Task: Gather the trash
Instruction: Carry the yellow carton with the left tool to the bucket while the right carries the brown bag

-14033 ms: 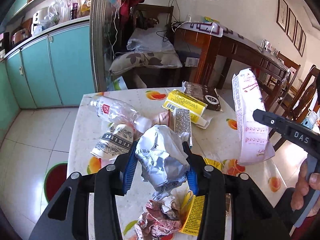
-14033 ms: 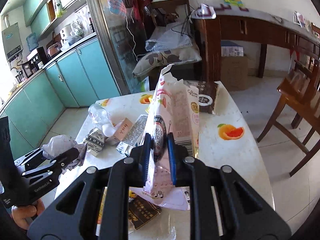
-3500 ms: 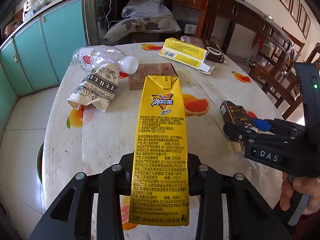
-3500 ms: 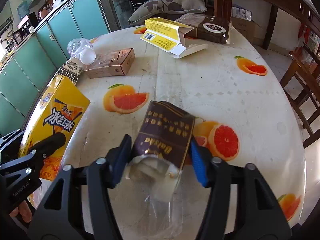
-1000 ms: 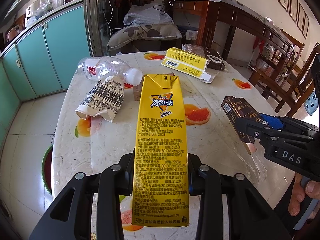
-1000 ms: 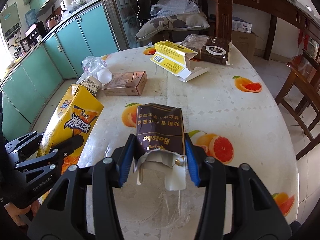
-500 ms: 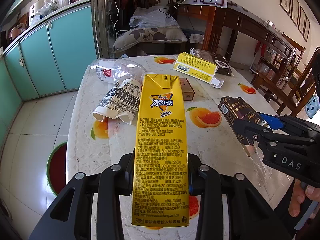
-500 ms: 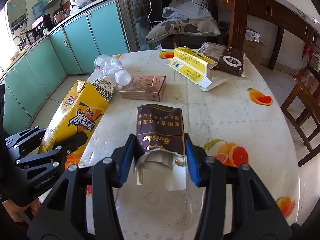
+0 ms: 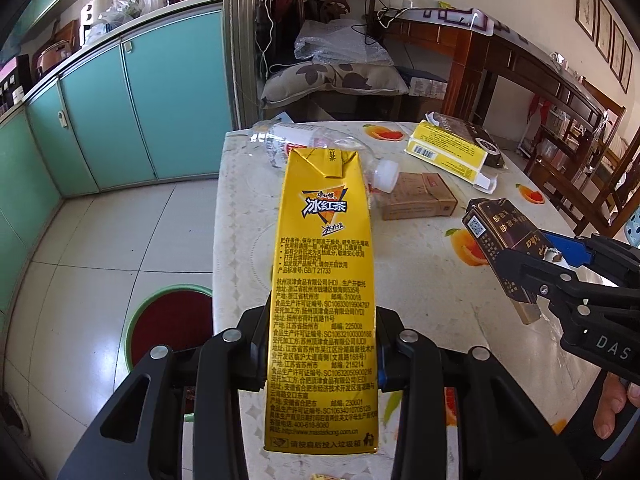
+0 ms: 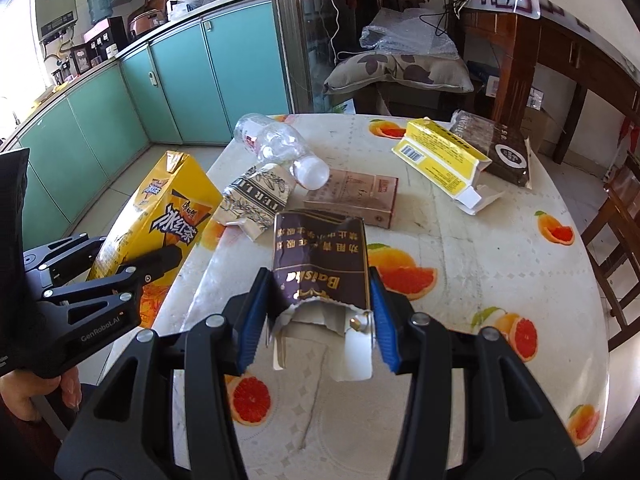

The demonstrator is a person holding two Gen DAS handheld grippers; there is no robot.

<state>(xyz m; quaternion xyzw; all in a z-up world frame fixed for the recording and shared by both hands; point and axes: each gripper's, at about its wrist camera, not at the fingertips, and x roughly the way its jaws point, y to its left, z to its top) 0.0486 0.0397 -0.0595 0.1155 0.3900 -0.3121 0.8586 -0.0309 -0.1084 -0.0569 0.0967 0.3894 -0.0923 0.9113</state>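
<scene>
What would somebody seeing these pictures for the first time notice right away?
The tall yellow iced-tea carton fills the middle of the left wrist view, clamped upright in the left claw. Beside it, the right claw grips a torn dark brown cigarette pack above the round table with the orange-slice cloth. Farther back on that table lie a crushed clear plastic bottle and an opened yellow cardboard box.

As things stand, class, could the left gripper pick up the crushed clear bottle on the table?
Probably not yet. The left gripper has its jaws shut on the yellow drink carton, so nothing else fits. The clear bottle itself lies uncovered on the table.
</scene>
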